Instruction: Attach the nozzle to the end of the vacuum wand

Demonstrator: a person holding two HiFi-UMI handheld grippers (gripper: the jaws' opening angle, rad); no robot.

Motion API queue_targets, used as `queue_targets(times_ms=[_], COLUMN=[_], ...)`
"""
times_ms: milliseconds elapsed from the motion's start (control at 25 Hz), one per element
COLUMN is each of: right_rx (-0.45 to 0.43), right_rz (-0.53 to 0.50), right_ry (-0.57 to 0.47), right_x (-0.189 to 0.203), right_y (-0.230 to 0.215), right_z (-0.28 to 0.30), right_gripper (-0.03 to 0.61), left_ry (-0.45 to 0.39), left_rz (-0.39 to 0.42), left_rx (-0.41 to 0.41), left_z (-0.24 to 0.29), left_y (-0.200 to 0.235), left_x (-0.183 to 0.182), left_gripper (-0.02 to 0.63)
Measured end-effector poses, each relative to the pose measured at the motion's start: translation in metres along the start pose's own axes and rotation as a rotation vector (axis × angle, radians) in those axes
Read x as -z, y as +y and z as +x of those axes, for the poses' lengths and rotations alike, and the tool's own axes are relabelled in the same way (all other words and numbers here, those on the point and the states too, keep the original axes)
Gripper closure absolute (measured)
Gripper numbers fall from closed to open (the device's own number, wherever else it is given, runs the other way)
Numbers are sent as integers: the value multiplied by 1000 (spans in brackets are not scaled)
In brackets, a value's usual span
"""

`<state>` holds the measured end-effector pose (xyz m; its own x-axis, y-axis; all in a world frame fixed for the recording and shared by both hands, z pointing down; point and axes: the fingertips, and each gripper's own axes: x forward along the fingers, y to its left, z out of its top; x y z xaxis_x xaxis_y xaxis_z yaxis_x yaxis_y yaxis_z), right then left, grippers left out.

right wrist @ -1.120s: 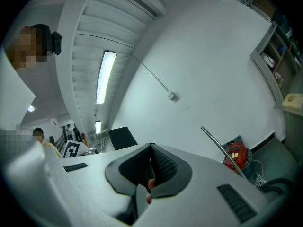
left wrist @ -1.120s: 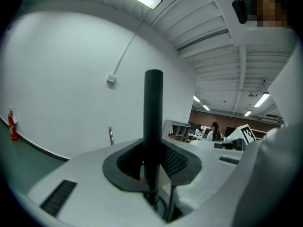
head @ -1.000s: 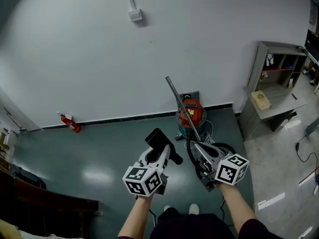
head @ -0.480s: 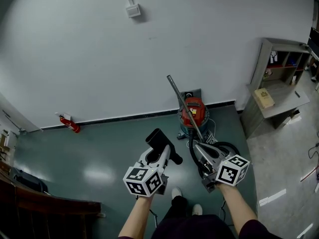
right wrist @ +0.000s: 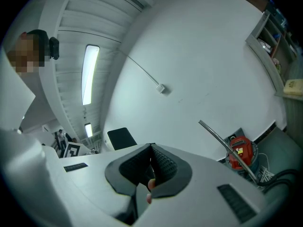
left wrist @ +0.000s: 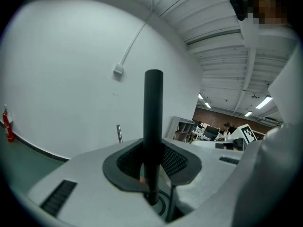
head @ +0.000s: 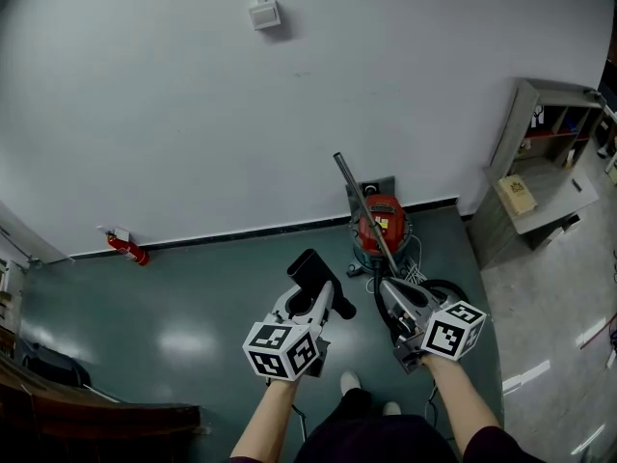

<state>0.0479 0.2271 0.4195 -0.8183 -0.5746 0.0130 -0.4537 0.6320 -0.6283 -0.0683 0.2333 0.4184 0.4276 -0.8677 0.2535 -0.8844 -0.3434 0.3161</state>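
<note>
A black nozzle stands up between the pads of my left gripper, which is shut on its tube. In the left gripper view the nozzle rises straight through the left gripper. The shiny metal wand leans up from the red vacuum cleaner by the wall. My right gripper hovers just below the wand's lower end, jaws shut, with nothing seen between the pads. In the right gripper view the wand lies to the right of the right gripper, apart from it.
A black hose coils on the floor beside the vacuum. A grey shelf desk with a box stands at the right. A red fire extinguisher sits by the wall at left. Dark furniture fills the lower left corner.
The person has stepped toward the vacuum, and both grippers have gone forward with them. The nozzle stays in the left gripper, and the right jaws stay shut.
</note>
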Motion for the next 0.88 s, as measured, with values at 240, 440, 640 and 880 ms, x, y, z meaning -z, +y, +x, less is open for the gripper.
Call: queue_targets(times_ms=[240,440,640,880], right_rx=[34,61,84,94], right_rz=[-8,-13,-15,0], right_ry=[-9,-12,-12,-29], right_x=[-1,-3,-6,-14], right_y=[0,-3,-11,-26], right_z=[32,47,52,68], right_gripper=[561,561,561,561], left_ry=[12,15,17,29], left_rz=[-1,-13,-25,-28], left_rx=[31,51,65,64], left_z=[9,18,25,40], left_y=[33,49,55,70], left_x=[-13,-20,-20,-23], left_gripper=[526,526,526,526])
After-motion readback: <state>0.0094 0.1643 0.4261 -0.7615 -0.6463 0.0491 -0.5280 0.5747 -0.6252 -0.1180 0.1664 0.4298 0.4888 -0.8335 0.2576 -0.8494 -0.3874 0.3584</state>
